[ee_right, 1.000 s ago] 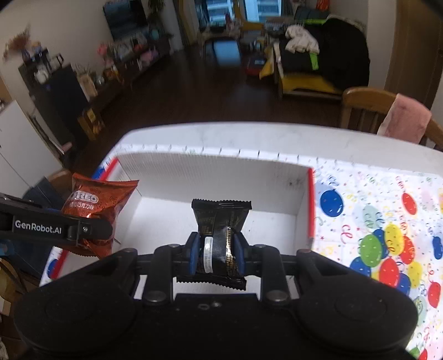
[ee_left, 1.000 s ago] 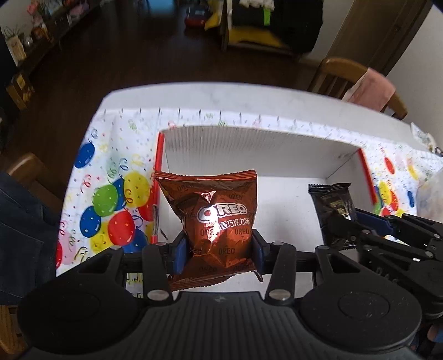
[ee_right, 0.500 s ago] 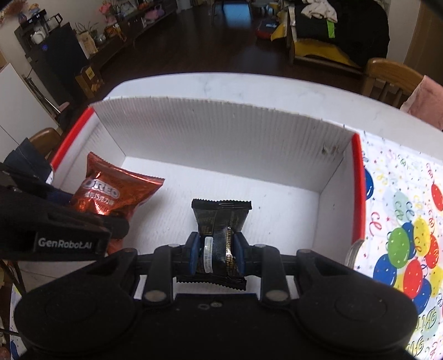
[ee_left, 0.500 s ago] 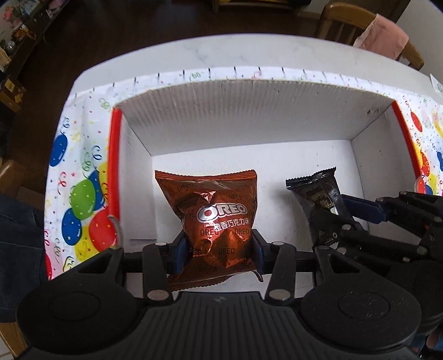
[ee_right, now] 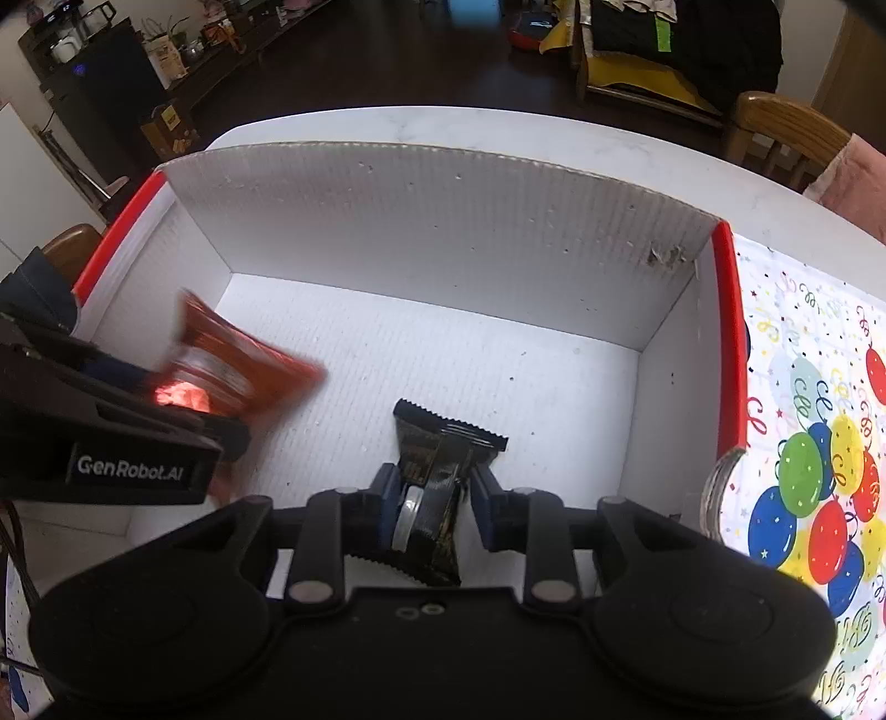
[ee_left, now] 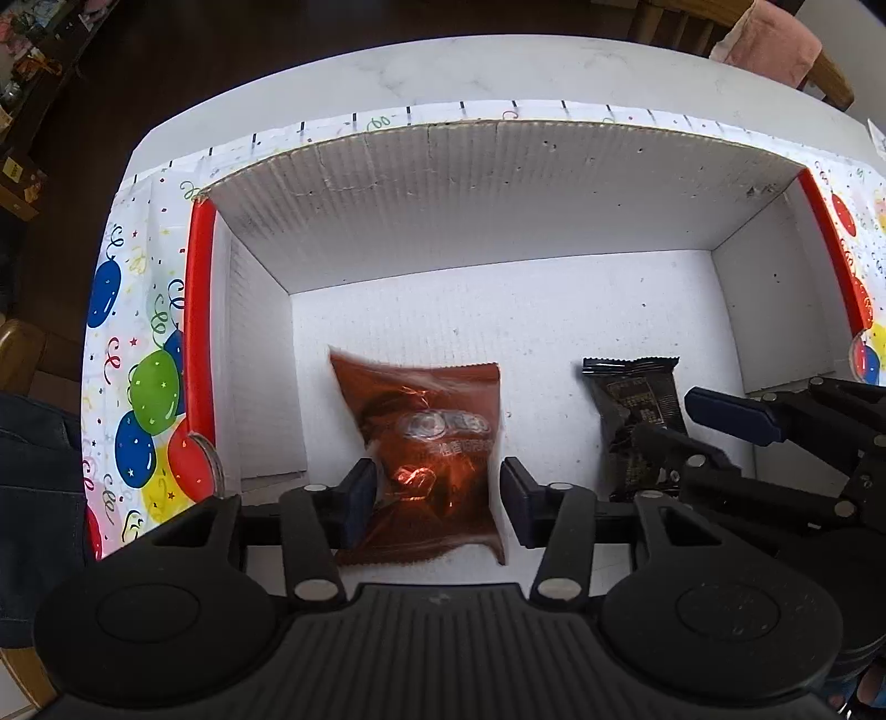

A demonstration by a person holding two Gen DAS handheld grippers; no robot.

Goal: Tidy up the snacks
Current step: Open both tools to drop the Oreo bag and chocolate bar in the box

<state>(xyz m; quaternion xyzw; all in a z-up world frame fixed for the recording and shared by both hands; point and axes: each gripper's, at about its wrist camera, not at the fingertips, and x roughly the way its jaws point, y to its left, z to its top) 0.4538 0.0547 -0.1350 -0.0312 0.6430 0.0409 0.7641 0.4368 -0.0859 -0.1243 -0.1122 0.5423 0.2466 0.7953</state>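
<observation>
Jaws opening on both: left gripper [ee_left: 437, 493] around blurred orange foil Oreo bag [ee_left: 426, 443], right gripper [ee_right: 434, 501] around black wrapped snack bar [ee_right: 437, 482], above white corrugated box [ee_left: 498, 221].

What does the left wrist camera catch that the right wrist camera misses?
Only the left wrist view shows the box's near-left corner and the balloon-print cloth on that side.

Only the right wrist view shows the room behind: the dark cabinet and the sofa piled with clothes.

Both show the white box, the orange Oreo packet between the left gripper jaws, which are opening, and the black packet between the right gripper jaws, also opening.
</observation>
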